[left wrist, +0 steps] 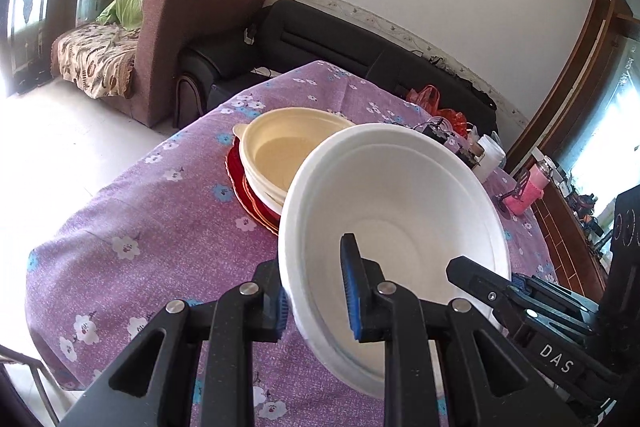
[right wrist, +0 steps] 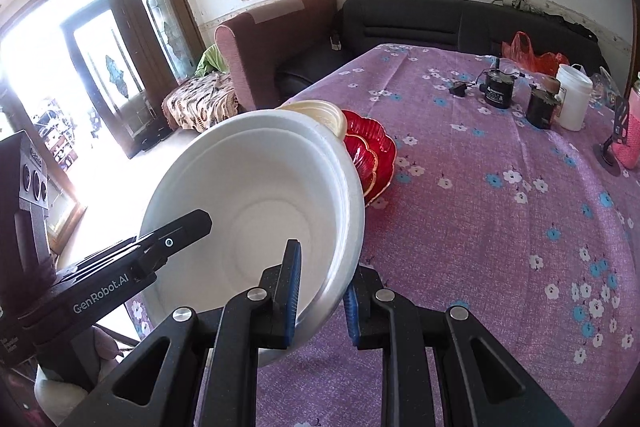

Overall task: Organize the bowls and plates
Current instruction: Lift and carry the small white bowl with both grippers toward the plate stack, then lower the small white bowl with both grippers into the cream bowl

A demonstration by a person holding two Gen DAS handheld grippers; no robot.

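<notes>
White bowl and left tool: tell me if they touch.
Touching. The left wrist view shows the left tool with its pads clamped on the white bowl's rim.

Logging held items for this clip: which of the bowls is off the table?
The white foam bowl, tilted, its rim clamped by both grippers. The cream plastic bowl sits stacked on the red scalloped glass plate.

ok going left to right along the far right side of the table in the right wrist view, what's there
black cylindrical device → dark brown jar → white plastic tub → pink bottle
</notes>
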